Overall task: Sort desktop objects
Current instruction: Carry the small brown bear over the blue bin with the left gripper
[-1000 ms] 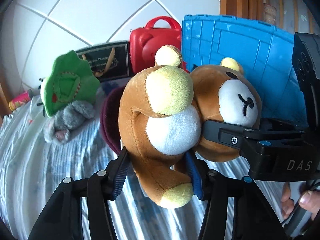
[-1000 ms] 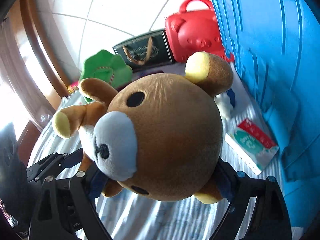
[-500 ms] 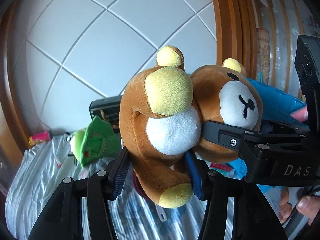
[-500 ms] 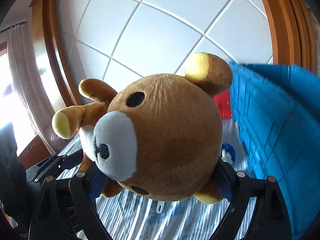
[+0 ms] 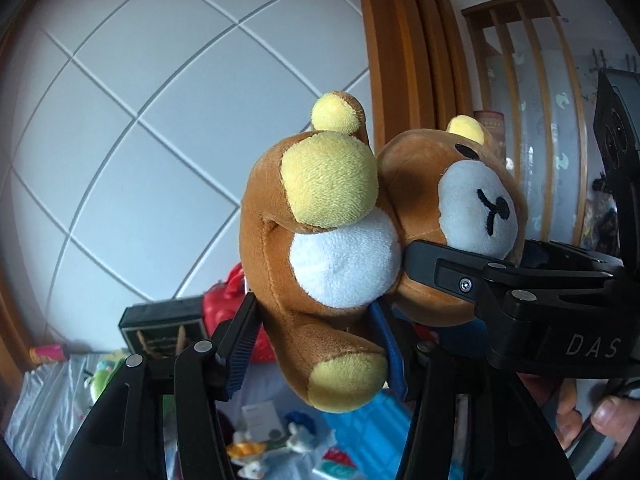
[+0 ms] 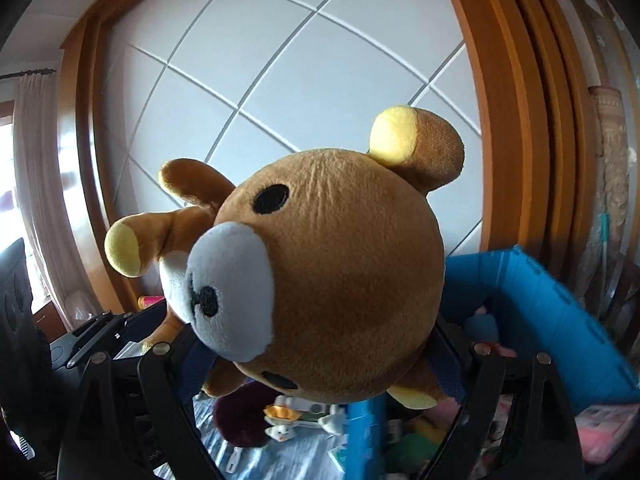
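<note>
A brown plush bear (image 5: 332,248) with yellow paws and a white belly is held in the air by both grippers. My left gripper (image 5: 316,348) is shut on the bear's leg and lower body. My right gripper (image 6: 320,364) is shut on the bear's head (image 6: 336,276); it also shows in the left wrist view (image 5: 500,284), coming in from the right. A blue plastic crate (image 6: 536,312) stands below and to the right, with soft items inside it.
Far below lies a striped cloth (image 6: 304,456) with small toys, a dark red cushion (image 6: 240,412) and a card pack. A red case (image 5: 236,300), a black box (image 5: 164,328) and a green plush (image 5: 100,376) stand at the back. A tiled wall and a wooden frame rise behind.
Both grippers have lifted the bear well up and toward the blue crate. The table things have dropped low in both views. The hold on the bear is the same.
</note>
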`<state>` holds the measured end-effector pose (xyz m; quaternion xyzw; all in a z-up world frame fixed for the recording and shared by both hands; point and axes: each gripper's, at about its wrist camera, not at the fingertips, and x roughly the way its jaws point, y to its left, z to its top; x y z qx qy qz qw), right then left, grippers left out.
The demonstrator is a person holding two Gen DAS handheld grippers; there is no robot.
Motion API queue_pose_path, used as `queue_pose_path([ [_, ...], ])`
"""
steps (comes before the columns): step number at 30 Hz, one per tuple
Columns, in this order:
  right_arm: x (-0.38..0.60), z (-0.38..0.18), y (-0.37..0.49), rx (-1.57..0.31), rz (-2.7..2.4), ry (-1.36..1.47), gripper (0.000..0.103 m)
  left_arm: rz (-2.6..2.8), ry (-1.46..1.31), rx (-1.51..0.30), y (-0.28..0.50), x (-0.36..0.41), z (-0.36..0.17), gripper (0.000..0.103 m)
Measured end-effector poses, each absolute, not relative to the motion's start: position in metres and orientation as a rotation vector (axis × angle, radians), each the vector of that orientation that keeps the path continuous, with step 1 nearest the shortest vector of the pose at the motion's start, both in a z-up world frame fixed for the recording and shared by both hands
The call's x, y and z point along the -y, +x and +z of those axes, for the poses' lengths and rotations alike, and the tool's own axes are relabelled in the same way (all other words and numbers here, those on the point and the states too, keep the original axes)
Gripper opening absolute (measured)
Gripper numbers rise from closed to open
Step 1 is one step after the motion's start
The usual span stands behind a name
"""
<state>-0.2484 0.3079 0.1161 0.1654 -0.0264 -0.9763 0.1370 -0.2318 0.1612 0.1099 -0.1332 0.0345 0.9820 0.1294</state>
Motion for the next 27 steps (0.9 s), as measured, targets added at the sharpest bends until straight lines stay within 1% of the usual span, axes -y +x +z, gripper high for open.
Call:
queue_pose_path([
  [4,-0.373,0.143,-0.258,0.011,-2.898,0.504,0.091,2.815,-0.442,-0.090,-0.255,-0.230,0.128,0.054],
  [7,-0.409,0.149,-0.270,-0.032,-2.947,0.546,0.091,2.785,-0.517,-0.089,-0.275,-0.276,0.131,0.054],
  [11,-0.451,0.147,-0.294,-0.030,-2.961,0.647,0.091,2.771,-0.612,-0.135,-0.297,-0.322,0.122,0.054],
  [14,-0.462,0.142,-0.309,-0.078,-2.956,0.725,0.091,2.761,-0.658,-0.163,-0.306,-0.346,0.115,0.054],
  [16,-0.464,0.135,-0.317,-0.097,-2.950,0.766,0.091,2.778,-0.675,-0.213,-0.306,-0.362,0.113,0.054],
  [19,-0.469,0.124,-0.331,-0.086,-2.946,0.834,0.093,2.771,-0.744,-0.243,-0.309,-0.373,0.105,0.074],
  [23,-0.472,0.108,-0.341,-0.060,-2.928,0.921,0.096,2.782,-0.819,-0.244,-0.315,-0.369,0.093,0.077],
  [27,-0.472,0.089,-0.349,-0.046,-2.908,1.022,0.096,2.772,-0.909,-0.223,-0.323,-0.362,0.084,0.079],
])
